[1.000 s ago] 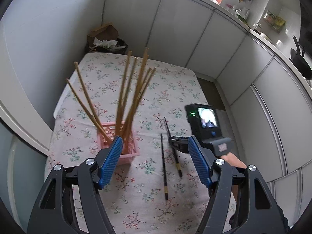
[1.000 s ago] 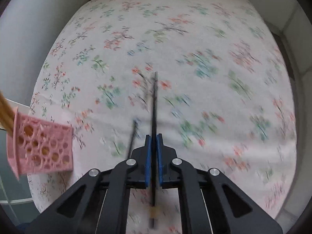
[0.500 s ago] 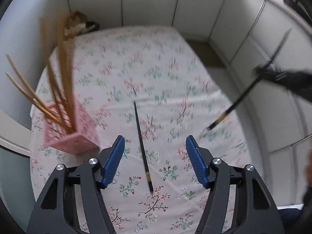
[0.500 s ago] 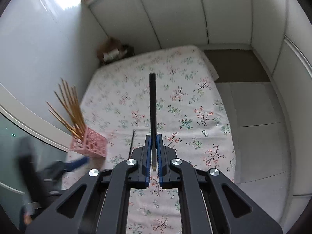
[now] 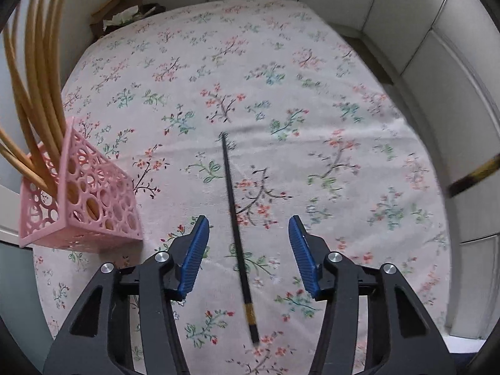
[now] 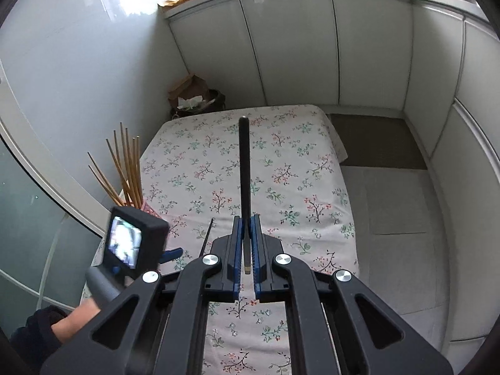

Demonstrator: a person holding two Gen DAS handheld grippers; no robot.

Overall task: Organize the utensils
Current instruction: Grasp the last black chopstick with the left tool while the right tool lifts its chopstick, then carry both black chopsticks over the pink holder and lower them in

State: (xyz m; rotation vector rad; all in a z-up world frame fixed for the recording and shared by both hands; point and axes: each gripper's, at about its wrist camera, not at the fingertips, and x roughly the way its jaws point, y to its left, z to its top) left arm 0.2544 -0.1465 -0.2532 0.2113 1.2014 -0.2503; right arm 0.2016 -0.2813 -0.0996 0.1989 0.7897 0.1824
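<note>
Now one black chopstick point(image 5: 236, 231) is lying on the floral tablecloth point(image 5: 281, 72) near its front edge, left gripper point(image 5: 247, 251) straddling it, jaws spread. Right gripper point(image 6: 247, 243) is pinching a second black chopstick point(image 6: 244, 168) aloft. Pink basket point(image 5: 78, 200) is sitting at the left edge, holding bamboo chopsticks point(image 5: 37, 72).

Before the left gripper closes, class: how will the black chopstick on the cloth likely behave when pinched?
The black chopstick looks thin, straight and rigid, so probably stiff and light. Lying flat on the tablecloth between the open left gripper, it may roll or pivot if pinched off-centre.

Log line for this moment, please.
left gripper: open over black chopstick on tablecloth | right gripper: shut on second black chopstick | pink holder: bamboo chopsticks only
</note>
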